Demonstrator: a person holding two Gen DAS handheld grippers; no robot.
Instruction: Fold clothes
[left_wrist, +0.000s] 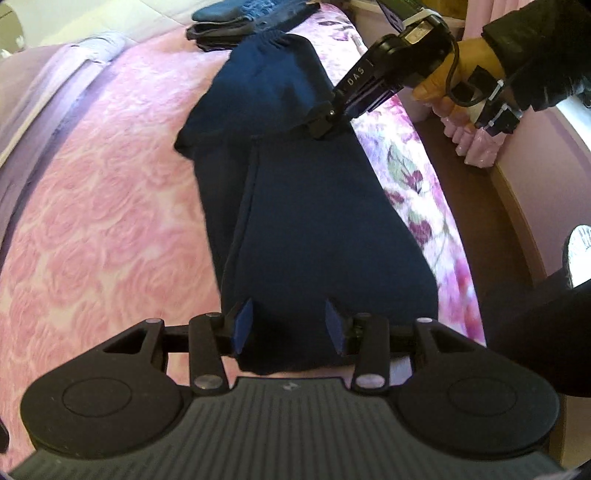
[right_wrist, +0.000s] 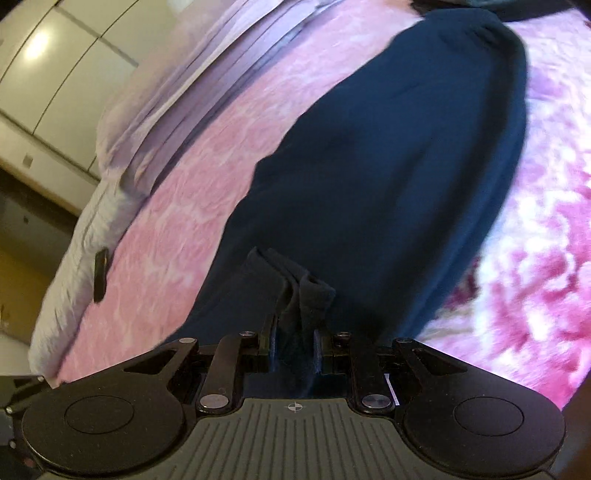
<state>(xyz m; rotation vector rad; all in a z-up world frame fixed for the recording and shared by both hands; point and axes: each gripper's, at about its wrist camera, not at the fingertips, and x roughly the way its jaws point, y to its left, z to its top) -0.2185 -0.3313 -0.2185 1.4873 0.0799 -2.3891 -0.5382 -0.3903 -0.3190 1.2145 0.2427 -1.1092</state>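
Nearest the left wrist camera, the left gripper (left_wrist: 290, 325) stands partly open, its blue pads (left_wrist: 243, 325) set either side of the near end of the navy garment (left_wrist: 314, 229); the cloth lies between them, but no pad visibly presses on it, so it looks free of a grip. From that camera the garment runs toward twelve o'clock as a long, narrowed band on the pink bedspread (left_wrist: 92, 229), one layer lapped over another. Farther along, at about one o'clock, the right gripper (left_wrist: 325, 118) bites the garment's edge; its own camera shows its jaws nearly closed on a bunched wad of navy cloth (right_wrist: 299, 295).

Judged from this, a fold is being carried across. To do it well, the right gripper should keep its pinch firm and travel low, so the layers do not slide apart. The left should steady the near end and line up the edges before release. Beyond, at eleven o'clock, a dark folded pile (left_wrist: 236, 22) lies waiting.
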